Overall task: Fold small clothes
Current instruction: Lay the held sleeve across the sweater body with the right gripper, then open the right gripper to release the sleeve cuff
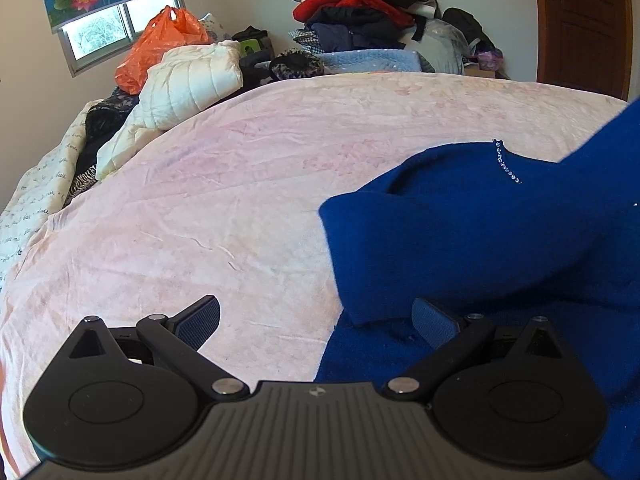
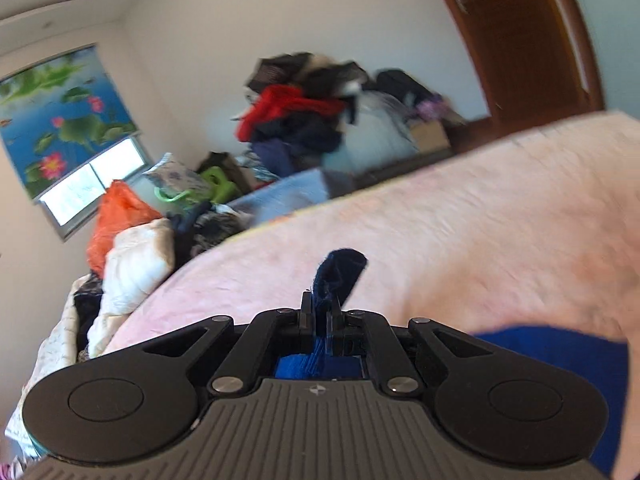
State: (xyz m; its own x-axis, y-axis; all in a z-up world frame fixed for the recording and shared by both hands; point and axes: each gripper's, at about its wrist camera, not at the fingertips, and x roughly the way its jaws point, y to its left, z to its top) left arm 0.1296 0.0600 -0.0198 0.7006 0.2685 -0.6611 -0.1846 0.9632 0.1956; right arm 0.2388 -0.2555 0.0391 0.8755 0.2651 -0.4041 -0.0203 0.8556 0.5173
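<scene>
A royal blue sweater (image 1: 472, 232) with a row of small rhinestones at the neck lies on the pink bedspread (image 1: 224, 200), at the right of the left wrist view. My left gripper (image 1: 316, 320) is open, low over the bed at the sweater's left edge; its right finger (image 1: 434, 322) touches the blue fabric, its left finger (image 1: 198, 322) is over bare bedspread. My right gripper (image 2: 322, 312) is shut on a fold of the blue sweater (image 2: 340, 272), which sticks up between the fingers above the bedspread (image 2: 440, 240). More blue cloth hangs below it.
A white quilted jacket (image 1: 188, 84) and an orange plastic bag (image 1: 160, 48) lie at the bed's far left edge. A tall heap of dark and red clothes (image 1: 360, 12) stands behind the bed. A brown wooden door (image 1: 580, 24) is at the right.
</scene>
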